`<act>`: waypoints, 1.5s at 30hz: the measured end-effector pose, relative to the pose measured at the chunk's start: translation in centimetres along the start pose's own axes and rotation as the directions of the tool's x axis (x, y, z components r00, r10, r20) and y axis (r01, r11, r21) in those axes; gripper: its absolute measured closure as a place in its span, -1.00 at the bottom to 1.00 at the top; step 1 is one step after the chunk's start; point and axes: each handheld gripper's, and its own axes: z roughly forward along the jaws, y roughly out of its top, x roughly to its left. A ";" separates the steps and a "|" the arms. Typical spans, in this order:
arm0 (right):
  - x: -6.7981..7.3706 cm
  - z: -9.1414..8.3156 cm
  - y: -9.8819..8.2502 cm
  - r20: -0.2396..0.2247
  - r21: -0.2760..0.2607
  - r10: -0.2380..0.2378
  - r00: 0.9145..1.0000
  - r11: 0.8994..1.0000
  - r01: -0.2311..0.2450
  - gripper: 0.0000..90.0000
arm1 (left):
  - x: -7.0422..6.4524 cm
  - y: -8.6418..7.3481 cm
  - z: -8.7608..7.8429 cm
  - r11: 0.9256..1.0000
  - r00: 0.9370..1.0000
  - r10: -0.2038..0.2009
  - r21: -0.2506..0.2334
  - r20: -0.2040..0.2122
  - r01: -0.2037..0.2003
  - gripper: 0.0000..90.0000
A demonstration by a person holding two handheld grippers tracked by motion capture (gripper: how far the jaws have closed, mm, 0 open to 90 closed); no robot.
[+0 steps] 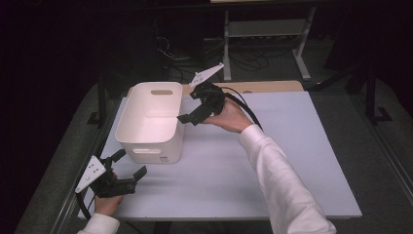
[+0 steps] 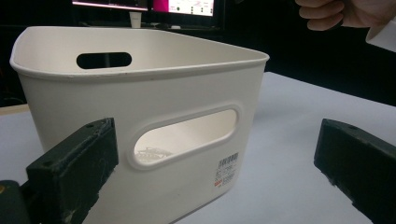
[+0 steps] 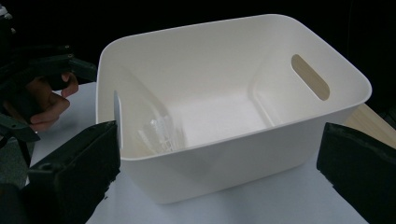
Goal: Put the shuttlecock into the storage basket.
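A white plastic bin [image 1: 151, 122] with slot handles stands on the left half of the table. A clear, glassy object [image 3: 161, 130] lies on its floor by one wall and shows through the handle slot [image 2: 152, 154]. My right gripper [image 1: 189, 105] hovers at the bin's right rim, open, with nothing between its jaws; in its own view [image 3: 215, 163] the jaws frame the bin [image 3: 233, 102]. My left gripper [image 1: 129, 164] rests near the table's front left corner, open and empty, pointing at the bin's near wall [image 2: 154, 116].
The white table top [image 1: 272, 161] is bare to the right of the bin. A wooden board [image 1: 272, 87] lies along the far edge. Beyond it stand a metal frame [image 1: 265, 29] and floor cables [image 1: 243, 61]. Monitors [image 2: 144, 5] glow behind.
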 end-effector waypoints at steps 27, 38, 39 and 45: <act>-0.5 -3.4 -4.1 0.060 -0.050 0.051 0.997 0.998 -0.048 -1.00 | 0.1 0.0 0.1 1.000 1.000 0.005 0.009 -0.001 -0.005 -1.00; -0.3 -4.5 -5.9 0.072 -0.057 0.098 0.993 0.994 -0.094 -1.00 | 0.0 0.0 0.2 1.000 1.000 0.000 0.002 -0.001 0.000 -1.00; -0.4 -4.6 -6.1 0.074 -0.058 0.094 0.993 0.994 -0.089 -1.00 | 0.0 0.0 0.2 1.000 1.000 -0.001 0.004 -0.001 0.001 -1.00; -0.3 -5.1 -6.9 0.076 -0.064 0.104 0.992 0.993 -0.099 -1.00 | 0.0 0.0 0.1 1.000 1.000 0.000 0.012 -0.004 0.000 -1.00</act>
